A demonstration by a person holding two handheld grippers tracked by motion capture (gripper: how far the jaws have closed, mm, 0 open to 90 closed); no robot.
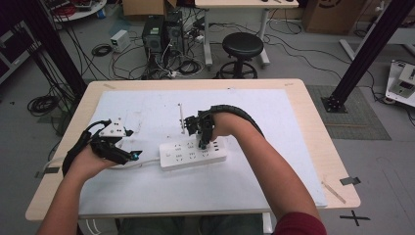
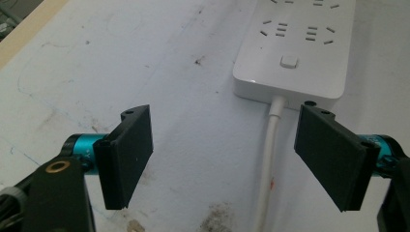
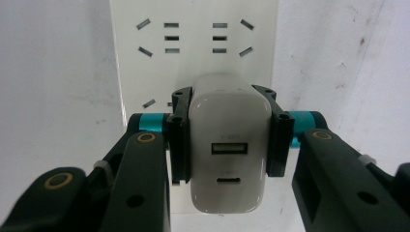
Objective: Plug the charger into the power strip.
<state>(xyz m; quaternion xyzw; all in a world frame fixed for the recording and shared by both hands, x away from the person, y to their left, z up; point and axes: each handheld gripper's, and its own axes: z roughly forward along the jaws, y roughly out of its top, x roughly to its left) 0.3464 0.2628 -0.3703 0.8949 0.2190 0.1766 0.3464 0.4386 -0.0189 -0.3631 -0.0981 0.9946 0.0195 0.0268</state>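
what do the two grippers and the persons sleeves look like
Both are black handheld tools. The left gripper has flat, rectangular black pads on teal collars, brass-ringed pivots and a grey three-cornered plate on top. The right gripper matches, trailing a black ribbed cable. The right arm wears a dark red sleeve.

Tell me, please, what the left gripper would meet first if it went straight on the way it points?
Probably the white cord between its open jaws, then the near end of the power strip. The left gripper seems angled down, so the white table cover might come first.
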